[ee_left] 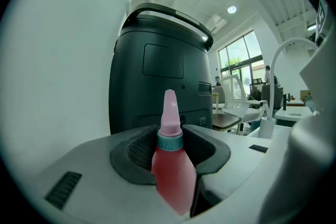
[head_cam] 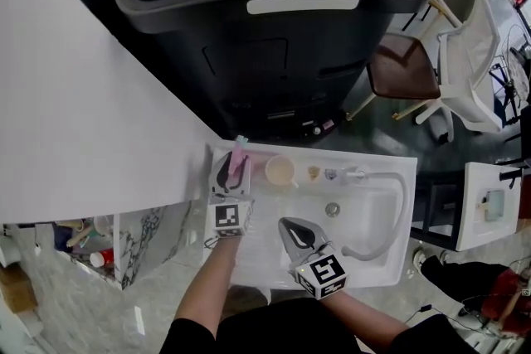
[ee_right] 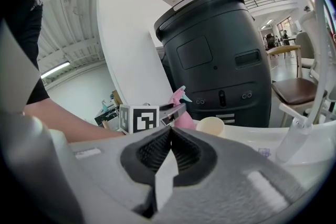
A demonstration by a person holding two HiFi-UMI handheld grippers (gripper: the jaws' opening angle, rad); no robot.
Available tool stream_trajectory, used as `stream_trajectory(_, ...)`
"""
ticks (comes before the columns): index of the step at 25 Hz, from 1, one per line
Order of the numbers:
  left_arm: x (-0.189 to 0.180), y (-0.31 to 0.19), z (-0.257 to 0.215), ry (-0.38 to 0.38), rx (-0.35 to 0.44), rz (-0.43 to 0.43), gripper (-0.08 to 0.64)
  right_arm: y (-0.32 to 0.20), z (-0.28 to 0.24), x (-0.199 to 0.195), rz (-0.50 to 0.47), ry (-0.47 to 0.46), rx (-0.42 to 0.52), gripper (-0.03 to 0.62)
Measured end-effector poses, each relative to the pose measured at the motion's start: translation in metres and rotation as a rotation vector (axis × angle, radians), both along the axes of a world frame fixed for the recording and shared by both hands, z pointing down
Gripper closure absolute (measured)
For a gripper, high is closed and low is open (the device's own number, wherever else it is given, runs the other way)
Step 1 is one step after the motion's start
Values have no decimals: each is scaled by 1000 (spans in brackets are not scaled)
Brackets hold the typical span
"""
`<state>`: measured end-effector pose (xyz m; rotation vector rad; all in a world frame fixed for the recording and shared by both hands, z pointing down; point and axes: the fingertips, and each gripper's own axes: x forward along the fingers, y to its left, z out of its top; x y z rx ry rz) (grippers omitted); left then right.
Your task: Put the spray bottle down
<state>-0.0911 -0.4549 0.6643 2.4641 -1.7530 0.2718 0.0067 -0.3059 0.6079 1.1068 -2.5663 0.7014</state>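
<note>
A big dark machine [head_cam: 274, 29] is seen beyond both tongs, w/ a white sink [head_cam: 386, 259] beneath them. The right tongs [head_cam: 286, 223] are kept shut & empty over the basin, prob. to stay clear. The spray bottle [ee_left: 173, 176] is clamped upright in the left tongs [head_cam: 232, 167] at the back ledge, likely so it can be stood there. A cup [head_cam: 280, 171] is placed just to their right.
</note>
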Motion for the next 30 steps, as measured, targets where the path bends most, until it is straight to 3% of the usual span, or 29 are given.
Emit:
stream_trajectory(4, 8, 2, 2, 26, -7, 25, 388, 1, 8, 5, 9, 10, -14, 594)
stream_trajectory(9, 5, 6, 10, -24, -48, 30, 365, 0, 7, 7, 15, 12, -14, 594)
stream_trajectory(13, -1, 9, 21, -10, -110, 20, 277, 1, 3, 1, 6, 5, -5, 594)
stream_trajectory(19, -4, 21, 19, 37, -124, 26, 233, 13, -3, -3, 2, 1, 6, 594)
stream_trajectory(24, -16, 50, 13, 24, -122, 16, 233, 23, -10, -5, 3, 1, 40, 594)
stream_trajectory(30, -26, 118, -5, 92, -172, -37, 235, 47, -22, -3, 29, 19, 88, 594)
